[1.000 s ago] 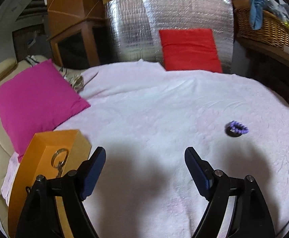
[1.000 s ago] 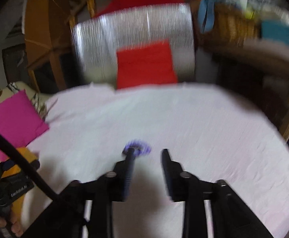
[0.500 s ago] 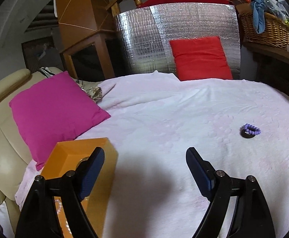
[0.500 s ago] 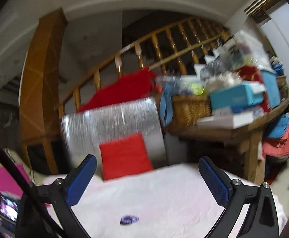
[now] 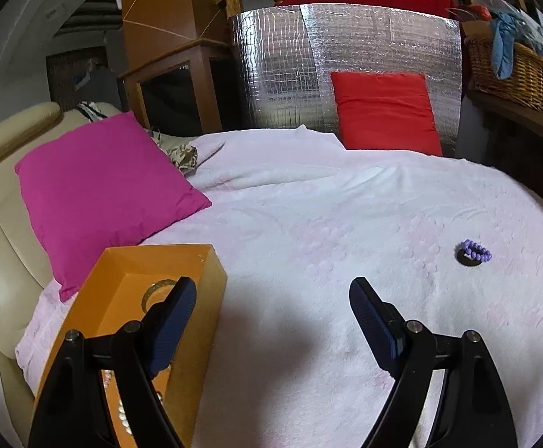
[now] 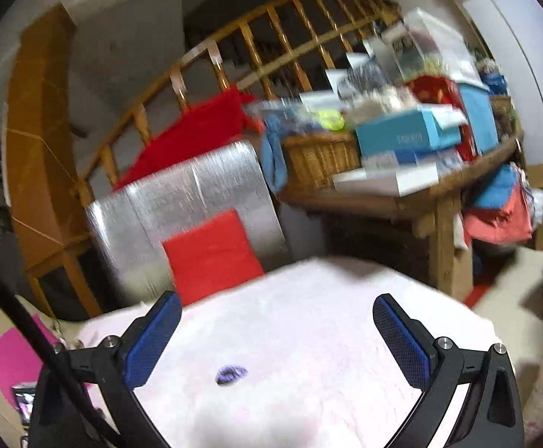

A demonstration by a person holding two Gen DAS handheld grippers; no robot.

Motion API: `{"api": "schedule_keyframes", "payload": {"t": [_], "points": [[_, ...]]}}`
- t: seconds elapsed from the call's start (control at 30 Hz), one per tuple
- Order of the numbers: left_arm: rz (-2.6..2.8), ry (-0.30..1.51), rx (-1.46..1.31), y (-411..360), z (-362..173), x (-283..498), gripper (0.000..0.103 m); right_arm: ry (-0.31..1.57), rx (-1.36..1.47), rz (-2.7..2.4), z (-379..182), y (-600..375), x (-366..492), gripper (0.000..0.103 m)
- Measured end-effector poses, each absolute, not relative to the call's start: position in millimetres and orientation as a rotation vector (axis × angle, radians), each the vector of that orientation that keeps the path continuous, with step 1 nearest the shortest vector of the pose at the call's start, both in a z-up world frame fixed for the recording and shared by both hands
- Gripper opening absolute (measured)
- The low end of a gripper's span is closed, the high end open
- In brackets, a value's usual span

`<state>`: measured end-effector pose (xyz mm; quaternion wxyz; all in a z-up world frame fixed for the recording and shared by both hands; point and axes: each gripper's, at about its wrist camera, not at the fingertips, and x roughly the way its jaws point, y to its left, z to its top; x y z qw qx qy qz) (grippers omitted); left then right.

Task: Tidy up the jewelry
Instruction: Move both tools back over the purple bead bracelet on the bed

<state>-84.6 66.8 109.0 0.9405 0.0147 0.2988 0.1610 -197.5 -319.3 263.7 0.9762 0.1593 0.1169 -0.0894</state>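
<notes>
Both tongs now gape empty: left gripper (image 5: 273, 298) beside the box (image 5: 129, 287) (a ring inside), right gripper (image 6: 277, 330) lifted away from the bracelet (image 5: 474, 252), which remains on the blanket (image 5: 308, 224), ungrasped.

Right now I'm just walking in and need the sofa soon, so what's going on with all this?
Someone is sorting jewelry with two handheld tools. The left claw is open and empty, beside the orange box, which already holds a ring-like piece and some beads. The right claw is also open and holds nothing, raised above the pink blanket. One purple bead bracelet lies alone on the blanket, not yet in the box.
</notes>
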Motion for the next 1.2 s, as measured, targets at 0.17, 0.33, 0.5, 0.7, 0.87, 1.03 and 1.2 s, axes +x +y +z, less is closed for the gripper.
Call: {"api": "schedule_keyframes", "payload": {"t": [0.17, 0.33, 0.5, 0.7, 0.87, 1.03, 1.2], "points": [[0.315, 0.593, 0.045, 54, 111, -80, 0.085, 0.443, 0.338, -0.18, 220, -326, -156, 0.103], [0.296, 0.573, 0.09, 35, 112, -75, 0.086, 0.586, 0.381, -0.15, 174, -340, -119, 0.103], [0.268, 0.552, 0.137, 12, 111, -71, 0.087, 0.662, 0.402, -0.125, 139, -353, -85, 0.103], [0.272, 0.576, 0.189, 0, 98, -59, 0.089, 0.718, 0.489, -0.058, 110, -368, -39, 0.103], [0.264, 0.616, 0.245, 0, 80, -46, 0.089, 0.749, 0.58, 0.033, 91, -376, -6, 0.103], [0.189, 0.644, 0.084, 16, 81, -34, 0.089, 0.824, 0.691, 0.077, 68, -383, 17, 0.103], [0.222, 0.659, 0.039, 21, 72, -14, 0.089, 0.851, 0.694, 0.145, 61, -373, 36, 0.102]]}}
